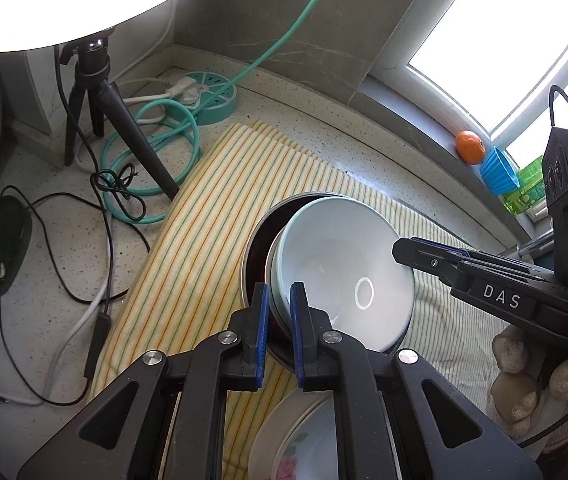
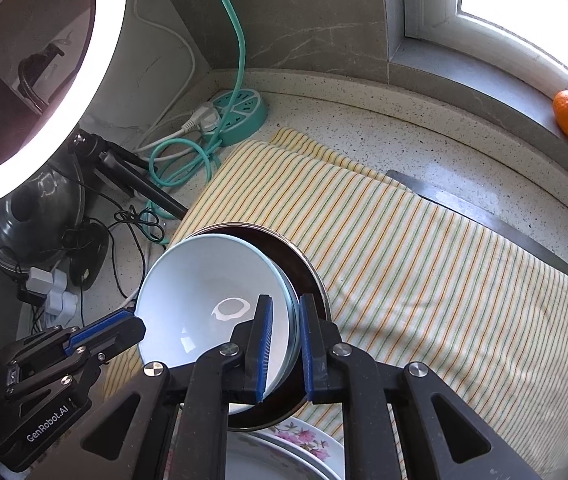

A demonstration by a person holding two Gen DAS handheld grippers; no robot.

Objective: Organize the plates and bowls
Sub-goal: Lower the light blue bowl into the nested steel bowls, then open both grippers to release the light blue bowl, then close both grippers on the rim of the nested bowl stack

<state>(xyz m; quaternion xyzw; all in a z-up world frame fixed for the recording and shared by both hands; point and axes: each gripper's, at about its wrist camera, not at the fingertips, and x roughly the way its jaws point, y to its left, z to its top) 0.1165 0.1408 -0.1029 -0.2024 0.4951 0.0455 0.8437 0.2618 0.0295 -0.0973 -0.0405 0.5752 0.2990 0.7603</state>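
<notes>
A pale blue bowl (image 1: 340,264) sits nested in a dark bowl with a metal rim (image 1: 254,248), held tilted above the striped cloth (image 1: 204,240). My left gripper (image 1: 278,312) is shut on the near rims of both bowls. My right gripper (image 2: 284,328) is shut on the opposite rims of the pale blue bowl (image 2: 212,280) and the dark bowl (image 2: 304,268). Each gripper shows in the other's view: the right one (image 1: 404,248), the left one (image 2: 132,324). A floral plate (image 1: 304,440) lies below, also in the right wrist view (image 2: 284,452).
A ring light on a black tripod (image 1: 96,92), a teal power strip (image 1: 212,96) and tangled cables (image 1: 124,184) crowd the counter's far left. An orange (image 1: 470,146) and a blue cup (image 1: 498,170) sit on the window sill. A pot lid (image 2: 32,216) leans at left.
</notes>
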